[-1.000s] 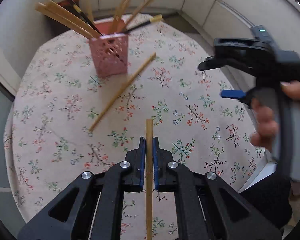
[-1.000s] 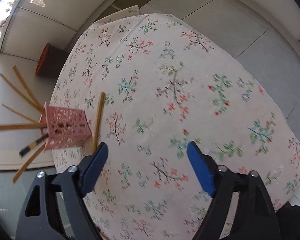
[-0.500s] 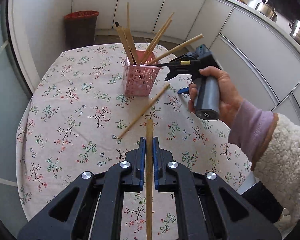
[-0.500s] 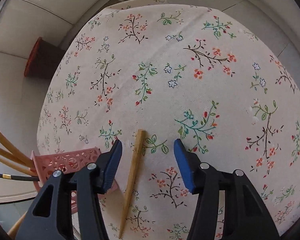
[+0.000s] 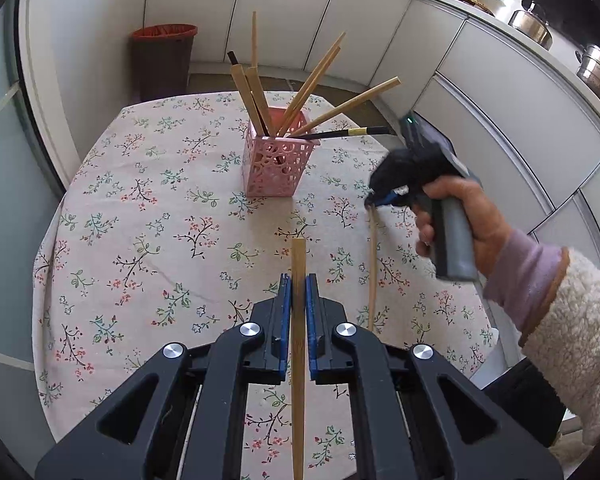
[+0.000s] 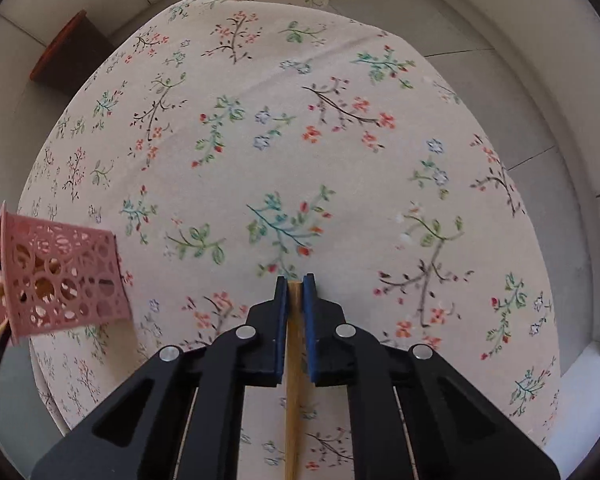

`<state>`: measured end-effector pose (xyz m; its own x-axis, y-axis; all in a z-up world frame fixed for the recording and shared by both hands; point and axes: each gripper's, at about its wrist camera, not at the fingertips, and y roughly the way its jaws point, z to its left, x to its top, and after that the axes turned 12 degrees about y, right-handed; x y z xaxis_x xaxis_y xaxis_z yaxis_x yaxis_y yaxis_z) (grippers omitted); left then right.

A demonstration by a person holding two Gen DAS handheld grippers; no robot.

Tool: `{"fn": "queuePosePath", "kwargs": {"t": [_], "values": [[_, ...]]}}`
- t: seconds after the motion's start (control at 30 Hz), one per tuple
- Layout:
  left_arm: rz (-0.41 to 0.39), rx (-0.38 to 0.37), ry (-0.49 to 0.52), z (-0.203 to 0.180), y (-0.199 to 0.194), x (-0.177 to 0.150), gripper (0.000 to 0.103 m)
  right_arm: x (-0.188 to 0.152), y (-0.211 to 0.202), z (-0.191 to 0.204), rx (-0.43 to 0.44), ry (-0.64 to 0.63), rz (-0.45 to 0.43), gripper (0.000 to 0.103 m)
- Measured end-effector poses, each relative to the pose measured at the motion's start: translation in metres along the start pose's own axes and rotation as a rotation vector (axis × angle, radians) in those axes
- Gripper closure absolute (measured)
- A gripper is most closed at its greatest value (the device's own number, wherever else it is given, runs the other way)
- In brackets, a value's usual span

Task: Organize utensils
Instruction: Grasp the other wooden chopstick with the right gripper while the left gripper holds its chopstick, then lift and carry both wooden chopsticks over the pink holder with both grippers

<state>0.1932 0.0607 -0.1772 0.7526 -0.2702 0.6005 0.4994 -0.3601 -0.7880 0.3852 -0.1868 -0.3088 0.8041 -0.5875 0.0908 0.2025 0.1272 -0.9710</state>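
Chopstick (image 6: 293, 380) is now being pinched by the right gripper (image 6: 295, 280), lifted off the tablecloth (image 6: 340, 160); left gripper (image 5: 296, 280) is pinching another chopstick (image 5: 298, 320), both bound for the pink holder (image 5: 278, 168).

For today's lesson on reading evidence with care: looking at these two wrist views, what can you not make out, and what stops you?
- Left wrist view: the left gripper hides the middle of its chopstick; the bottom edge cuts off its tail.
- Left wrist view: the right gripper is blurred, so its grip on the second chopstick is unclear.
- Right wrist view: the left edge cuts off the pink holder.
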Motion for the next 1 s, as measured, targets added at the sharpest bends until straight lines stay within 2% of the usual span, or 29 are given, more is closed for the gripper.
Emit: {"fn": "queuePosePath", "kwargs": {"t": [0.03, 0.17, 0.27, 0.47, 0.6, 0.7, 0.83, 1.0], "values": [[-0.001, -0.003, 0.0, -0.001, -0.001, 0.0, 0.097, -0.003, -0.002, -0.011, 0.026, 0.002, 0.008, 0.095], [-0.014, -0.005, 0.003, -0.004, -0.006, 0.001, 0.097, -0.016, -0.013, -0.039, 0.04, -0.022, 0.021, 0.095], [-0.051, -0.009, -0.02, -0.002, -0.014, 0.002, 0.097, -0.031, -0.036, -0.058, 0.12, -0.019, -0.004, 0.095], [-0.111, 0.03, -0.016, -0.012, -0.034, 0.006, 0.097, -0.084, -0.127, -0.078, 0.29, -0.121, -0.177, 0.095], [-0.147, 0.047, 0.024, -0.032, -0.049, 0.007, 0.097, -0.116, -0.189, -0.09, 0.389, -0.207, -0.301, 0.095], [-0.146, 0.068, 0.051, -0.048, -0.057, 0.007, 0.097, -0.137, -0.231, -0.103, 0.446, -0.257, -0.354, 0.095], [-0.161, 0.108, 0.083, -0.06, -0.072, 0.015, 0.097, -0.15, -0.278, -0.109, 0.501, -0.29, -0.405, 0.095], [-0.221, 0.165, 0.138, -0.072, -0.104, 0.05, 0.097, -0.146, -0.325, -0.104, 0.553, -0.302, -0.449, 0.095]]}}
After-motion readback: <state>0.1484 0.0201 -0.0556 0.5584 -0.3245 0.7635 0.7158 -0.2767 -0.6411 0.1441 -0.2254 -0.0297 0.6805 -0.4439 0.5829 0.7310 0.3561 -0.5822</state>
